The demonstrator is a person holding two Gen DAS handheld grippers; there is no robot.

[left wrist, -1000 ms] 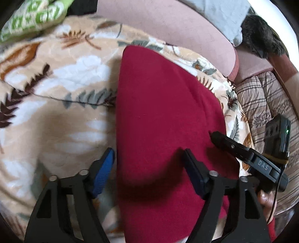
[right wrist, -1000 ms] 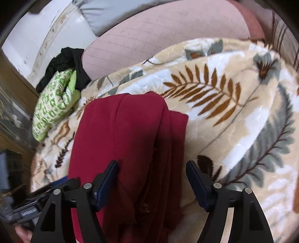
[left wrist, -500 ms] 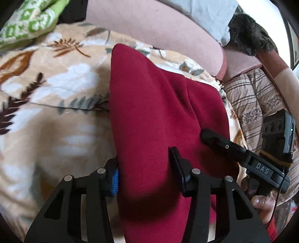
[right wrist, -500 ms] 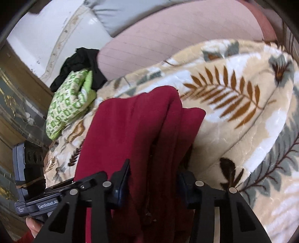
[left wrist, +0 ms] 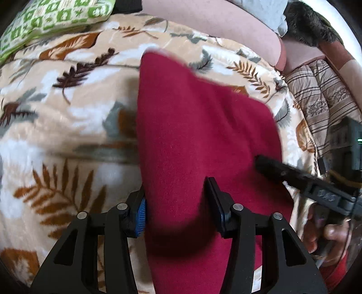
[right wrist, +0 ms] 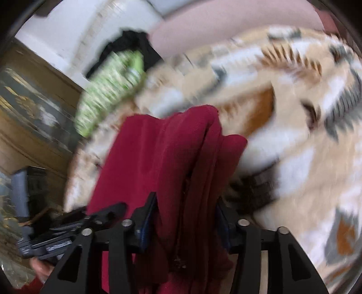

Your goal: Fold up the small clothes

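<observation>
Garment (left wrist: 203, 140), red, long axis running straight ahead from both pinching hand-held grippers, left (left wrist: 178, 210) and right (right wrist: 184, 217), side by side at its near end.

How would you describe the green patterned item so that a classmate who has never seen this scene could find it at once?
Start at the leaf-print blanket covering the bed. Follow it away from the red garment to the far corner, where the green-and-white cushion lies beside a black cloth. It alone is bright green, with a small squarish print rather than leaves.
</observation>
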